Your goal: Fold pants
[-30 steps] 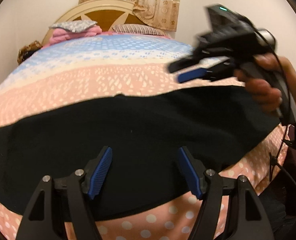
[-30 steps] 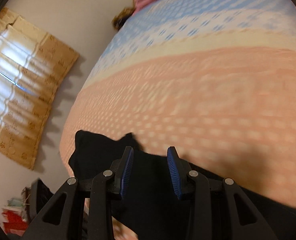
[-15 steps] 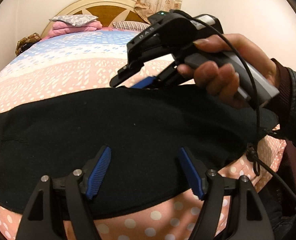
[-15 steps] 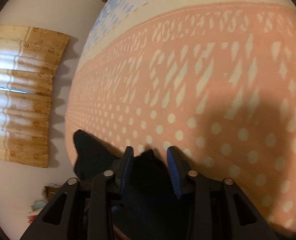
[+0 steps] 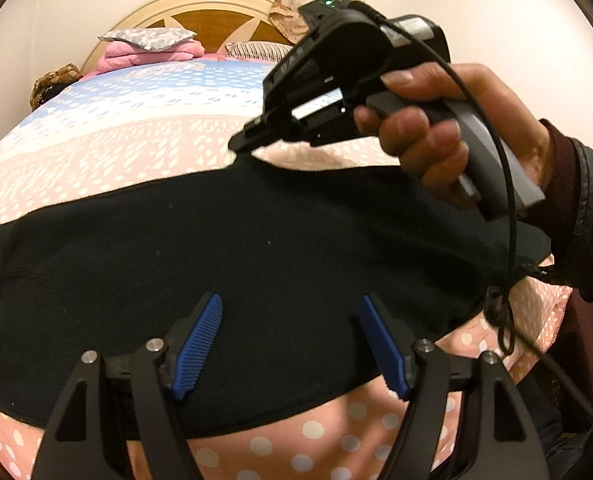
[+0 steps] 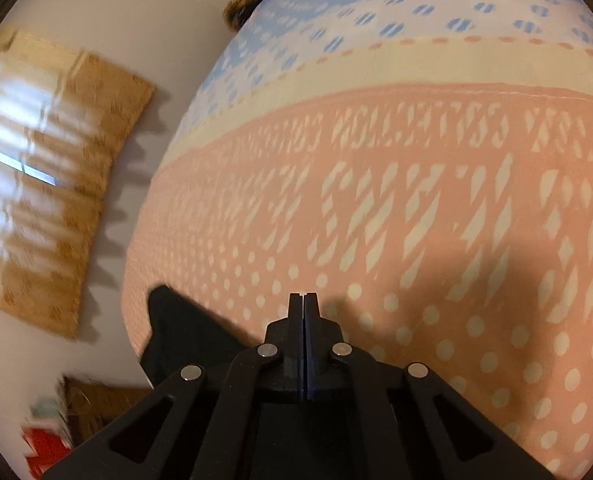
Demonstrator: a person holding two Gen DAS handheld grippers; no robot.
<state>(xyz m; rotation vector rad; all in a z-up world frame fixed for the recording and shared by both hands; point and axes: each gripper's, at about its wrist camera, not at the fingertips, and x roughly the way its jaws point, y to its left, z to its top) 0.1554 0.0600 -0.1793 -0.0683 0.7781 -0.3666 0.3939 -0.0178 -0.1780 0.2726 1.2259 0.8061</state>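
Black pants (image 5: pixel 256 264) lie spread across the near part of the bed. My left gripper (image 5: pixel 292 344) is open, its blue pads hovering over the pants' near edge. My right gripper (image 5: pixel 242 146), held in a hand, has its tips at the pants' far edge, where the cloth peaks up to them. In the right wrist view the right gripper (image 6: pixel 303 304) is shut and the pants (image 6: pixel 180 332) show to the lower left; the pinched cloth itself is hidden by the fingers.
The bed has a pink, cream and blue patterned cover (image 5: pixel 136 132) and a wooden headboard (image 5: pixel 200 12). Pink bedding and a grey pillow (image 5: pixel 148 44) lie at the head. A curtained window (image 6: pixel 36 160) and wall are on the left.
My right gripper moved left to the pants' far edge and closed from open. The far edge now rises in a small peak at its tips. My left gripper stayed open over the near edge.
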